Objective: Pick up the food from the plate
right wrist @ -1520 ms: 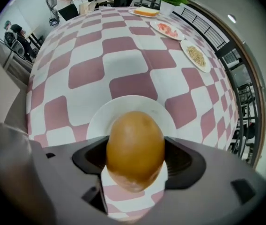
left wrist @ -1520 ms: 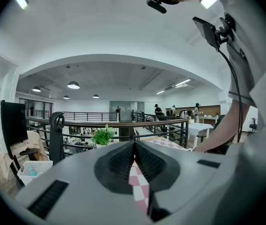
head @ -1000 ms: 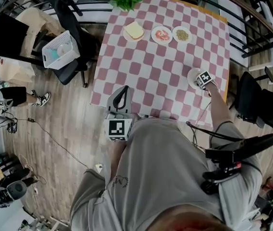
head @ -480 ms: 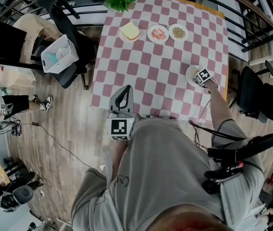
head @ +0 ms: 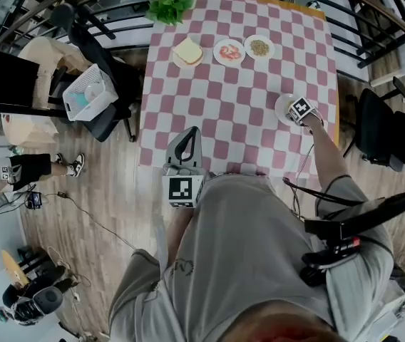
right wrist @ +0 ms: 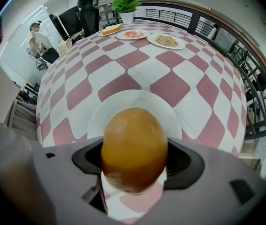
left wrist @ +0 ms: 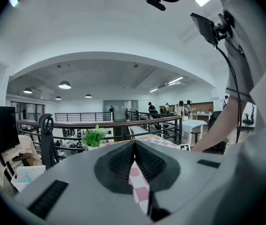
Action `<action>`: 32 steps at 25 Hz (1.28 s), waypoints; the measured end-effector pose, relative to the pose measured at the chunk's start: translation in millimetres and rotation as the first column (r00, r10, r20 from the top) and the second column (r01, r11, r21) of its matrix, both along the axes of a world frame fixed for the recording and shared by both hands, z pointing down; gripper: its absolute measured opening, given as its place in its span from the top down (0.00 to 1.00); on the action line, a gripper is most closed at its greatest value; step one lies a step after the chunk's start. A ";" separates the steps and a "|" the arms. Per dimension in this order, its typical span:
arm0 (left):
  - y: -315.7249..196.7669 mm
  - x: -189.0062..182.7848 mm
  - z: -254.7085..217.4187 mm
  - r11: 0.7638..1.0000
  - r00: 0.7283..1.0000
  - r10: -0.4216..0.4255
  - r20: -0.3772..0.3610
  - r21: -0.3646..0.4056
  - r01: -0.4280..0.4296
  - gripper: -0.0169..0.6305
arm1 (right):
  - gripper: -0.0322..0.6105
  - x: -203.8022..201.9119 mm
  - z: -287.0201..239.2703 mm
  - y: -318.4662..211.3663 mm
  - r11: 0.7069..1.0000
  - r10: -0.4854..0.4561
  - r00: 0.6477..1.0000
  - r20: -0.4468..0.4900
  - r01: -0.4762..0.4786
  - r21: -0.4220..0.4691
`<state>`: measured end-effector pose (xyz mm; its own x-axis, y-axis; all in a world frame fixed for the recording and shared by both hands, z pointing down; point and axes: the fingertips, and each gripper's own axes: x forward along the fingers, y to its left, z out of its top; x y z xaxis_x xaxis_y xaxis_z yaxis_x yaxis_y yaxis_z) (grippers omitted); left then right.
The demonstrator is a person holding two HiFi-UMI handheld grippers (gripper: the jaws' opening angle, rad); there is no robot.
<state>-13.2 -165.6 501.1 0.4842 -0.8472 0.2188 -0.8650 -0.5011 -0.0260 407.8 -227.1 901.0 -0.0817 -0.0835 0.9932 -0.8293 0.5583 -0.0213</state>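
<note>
A round golden-brown bun (right wrist: 134, 146) sits between the jaws of my right gripper (right wrist: 134, 161), which is shut on it. It hangs just above a small white plate (right wrist: 132, 103) near the right edge of the pink-and-white checked table (head: 231, 112). From the head view the right gripper (head: 301, 110) covers part of that plate (head: 283, 108), and the bun is hidden under the marker cube. My left gripper (head: 183, 148) hovers at the table's near edge, jaws shut with nothing between them (left wrist: 134, 161).
Three plates line the far side: toast (head: 187, 50), red slices (head: 229, 51), and grains (head: 259, 48). A potted plant (head: 168, 4) stands at the far left corner. Black railings and office chairs surround the table. A white basket (head: 88, 91) rests on a chair at left.
The head view has shifted a little. The right gripper stays over the small plate and the left gripper stays at the near edge.
</note>
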 end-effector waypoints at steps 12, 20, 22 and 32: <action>6.2 -6.8 1.4 1.000 1.000 -0.001 0.003 -0.004 0.001 0.96 | 0.43 1.9 -2.1 -0.4 0.998 0.037 0.999 0.014 -0.038 0.048; 4.2 -20.1 0.9 1.000 1.000 -0.021 -0.011 -0.005 0.021 0.96 | 0.43 2.5 -3.6 2.9 1.000 0.019 1.000 -0.020 -0.019 -0.020; 2.1 -24.3 0.8 1.000 1.000 -0.025 -0.017 -0.002 0.025 0.96 | 0.43 -0.6 -5.3 3.2 0.999 -0.028 0.999 -0.034 0.027 -0.030; -17.9 -29.8 3.7 1.000 0.998 -0.005 -0.058 0.007 0.005 0.96 | 0.43 -21.1 -30.3 19.6 0.969 -0.211 0.977 -0.035 0.205 -0.136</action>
<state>-43.0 -183.5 504.8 0.4915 -0.8511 0.1845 -0.8677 -0.4966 0.0206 386.7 -207.5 870.7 -0.0345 0.0607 0.9976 -0.6972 0.7137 -0.0675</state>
